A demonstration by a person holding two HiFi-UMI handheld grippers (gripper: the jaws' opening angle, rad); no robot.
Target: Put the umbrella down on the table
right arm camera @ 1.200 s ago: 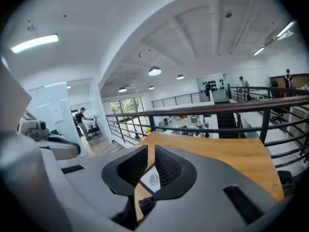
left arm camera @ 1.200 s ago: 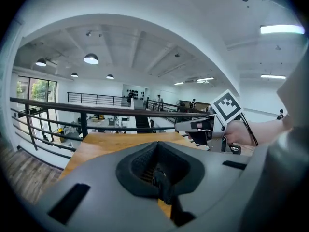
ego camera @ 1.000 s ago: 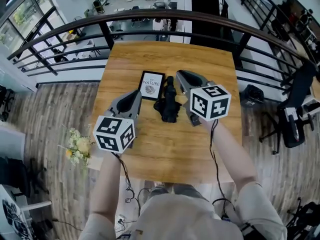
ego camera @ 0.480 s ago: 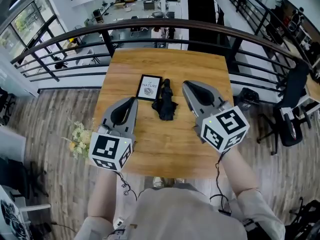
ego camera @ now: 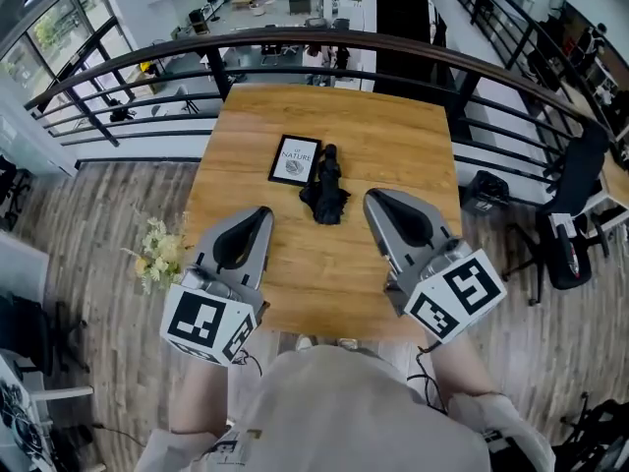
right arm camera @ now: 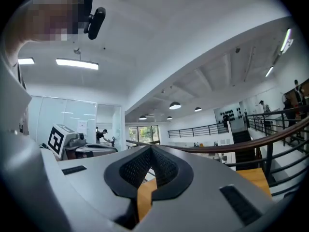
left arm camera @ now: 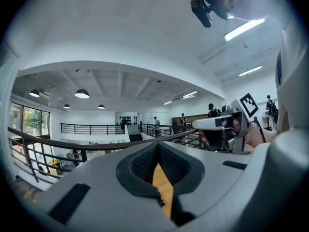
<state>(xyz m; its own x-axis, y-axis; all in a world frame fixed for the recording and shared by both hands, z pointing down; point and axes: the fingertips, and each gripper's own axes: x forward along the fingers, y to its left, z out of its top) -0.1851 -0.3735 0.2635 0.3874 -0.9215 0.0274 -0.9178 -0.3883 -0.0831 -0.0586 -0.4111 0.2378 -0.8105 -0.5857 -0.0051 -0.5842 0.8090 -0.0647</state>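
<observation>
The umbrella, black and folded, lies flat near the middle of the wooden counter, its length running toward the far edge. How its strap or handle is arranged is too small to make out. A black-bordered book lies just beside it on the left; I cannot tell whether the two touch.

Both tongs hover over the near part of the counter, well apart from the umbrella, one on either side of it. The left tongs are closed, the ribbed pads meeting at the tip with nothing between them. The right tongs are likewise closed and empty. In each gripper view only a narrow strip of the wood shows through the gap under the pads, and the umbrella is out of sight there.

The counter's near edge is mostly hidden behind the tongs, their marker cubes and the person's torso, and the hands holding the tongs are covered too. A bunch of pale flowers stands off the counter's left edge. A dark curved railing runs beyond the far edge.
</observation>
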